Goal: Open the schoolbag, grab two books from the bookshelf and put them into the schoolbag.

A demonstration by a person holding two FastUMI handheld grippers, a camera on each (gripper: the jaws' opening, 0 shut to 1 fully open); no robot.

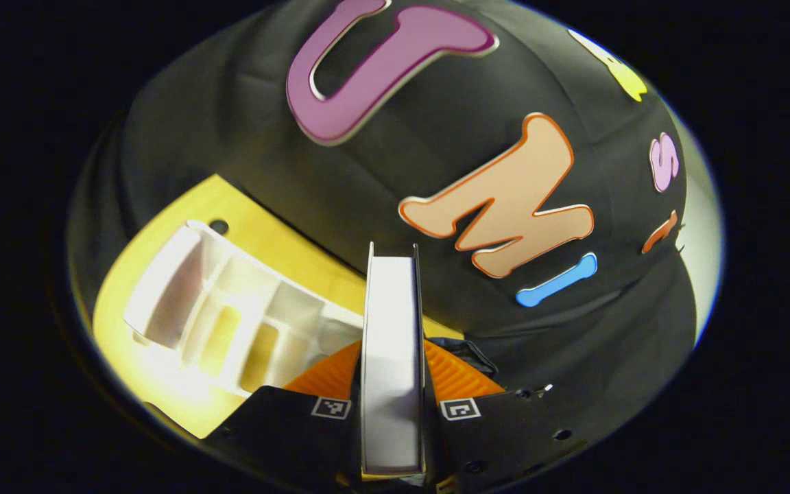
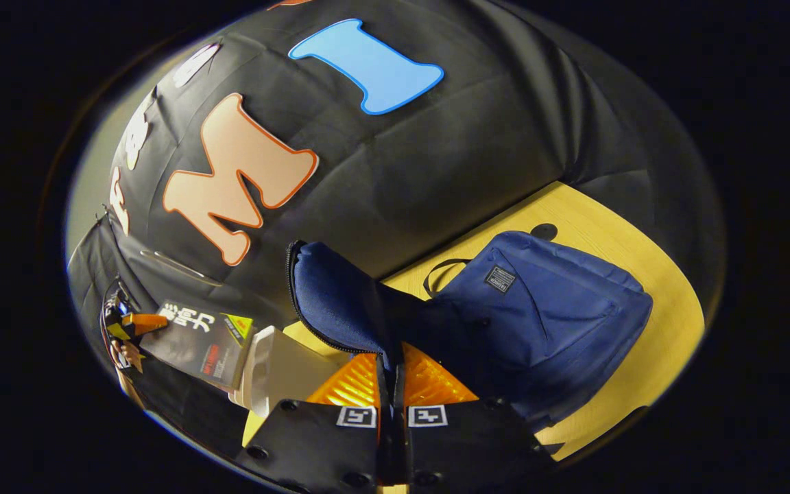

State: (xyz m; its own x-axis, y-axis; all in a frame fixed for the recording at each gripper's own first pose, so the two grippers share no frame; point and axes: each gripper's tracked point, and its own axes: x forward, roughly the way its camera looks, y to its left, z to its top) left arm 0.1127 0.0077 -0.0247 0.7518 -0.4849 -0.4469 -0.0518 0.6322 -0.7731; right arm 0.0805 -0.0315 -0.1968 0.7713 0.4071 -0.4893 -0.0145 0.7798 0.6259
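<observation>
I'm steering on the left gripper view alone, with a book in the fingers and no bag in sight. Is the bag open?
Observer: Yes. The right gripper is shut on the schoolbag's flap and holds it lifted.
Operator: Where does the bag lie?
Observer: The schoolbag lies on the yellow table, to the right of the lifted flap in the right gripper view.
Operator: And my book, seen from there?
Observer: The book has a dark cover. It sits far left, beyond the white bookshelf, not yet at the opening.
</observation>
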